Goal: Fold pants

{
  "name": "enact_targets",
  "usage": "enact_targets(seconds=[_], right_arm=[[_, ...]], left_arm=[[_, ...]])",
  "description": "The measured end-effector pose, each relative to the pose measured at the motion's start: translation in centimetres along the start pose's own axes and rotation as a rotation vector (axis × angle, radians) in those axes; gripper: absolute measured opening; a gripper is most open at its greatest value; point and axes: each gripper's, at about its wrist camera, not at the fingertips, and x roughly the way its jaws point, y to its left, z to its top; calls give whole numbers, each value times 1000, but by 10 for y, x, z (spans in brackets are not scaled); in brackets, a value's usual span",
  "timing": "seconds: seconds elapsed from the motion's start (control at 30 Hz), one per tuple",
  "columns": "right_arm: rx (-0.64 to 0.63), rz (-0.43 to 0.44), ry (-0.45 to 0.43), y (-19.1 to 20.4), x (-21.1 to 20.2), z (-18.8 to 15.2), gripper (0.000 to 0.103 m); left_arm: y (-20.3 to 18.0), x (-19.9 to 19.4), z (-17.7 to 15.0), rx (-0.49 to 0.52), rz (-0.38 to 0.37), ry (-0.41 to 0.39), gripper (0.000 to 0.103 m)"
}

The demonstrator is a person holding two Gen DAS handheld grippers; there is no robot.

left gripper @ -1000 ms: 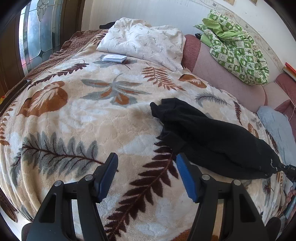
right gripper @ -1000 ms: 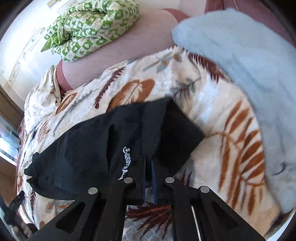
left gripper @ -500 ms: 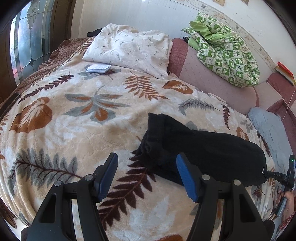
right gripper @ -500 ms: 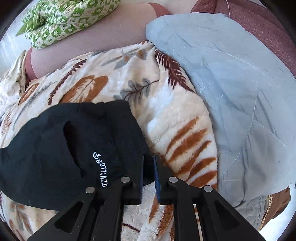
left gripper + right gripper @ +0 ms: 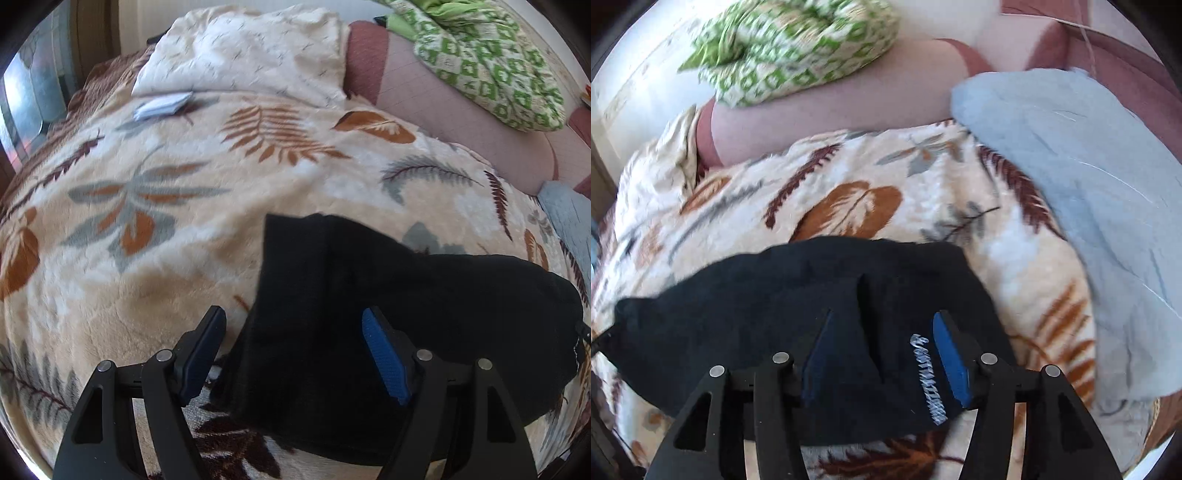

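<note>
I am hovering both grippers, left point(image 5: 293, 354) and right point(image 5: 882, 354), jaws apart, over the pants point(image 5: 388, 314); the plush blanket point(image 5: 147, 258) risks snagging, bunching the fold.

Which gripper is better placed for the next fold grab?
Left, probably. The left gripper is open over the pants at their free end; the right gripper, also open, sits mid-fabric.

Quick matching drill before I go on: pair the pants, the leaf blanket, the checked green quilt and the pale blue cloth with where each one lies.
Things:
1. black pants
2. leaf blanket
3. green checked quilt
4. pale blue cloth

Places:
A. heaped on the pink cushion at the back
B. on the blanket's right edge, right wrist view
C. spread over the bed
D. under both open hand-held grippers

Pairs: 1-D, 2-C, 3-A, 4-B
</note>
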Motion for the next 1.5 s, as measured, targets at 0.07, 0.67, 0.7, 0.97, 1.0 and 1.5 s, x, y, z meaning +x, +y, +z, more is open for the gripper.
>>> enact_targets(seconds=[0.07, 0.67, 0.7, 0.97, 1.0, 1.5], right_arm=[[2, -20, 37, 1, 22, -1, 60], [85, -5, 13, 9, 5, 21, 62], [62, 3, 1, 19, -1, 24, 63], [-168, 189, 31, 146, -8, 32, 66], [-199, 225, 50, 165, -5, 30, 66], [-667, 381, 99, 377, 1, -31, 71]], left_arm=[[9, 0, -8, 2, -48, -45, 75], [69, -58, -10, -126, -62, -152, 75], [73, -61, -12, -145, -69, -157, 75], [102, -63, -31, -238, -98, -180, 75], [106, -61, -31, -256, -110, -175, 75], [141, -58, -35, -418, -215, -137, 75]])
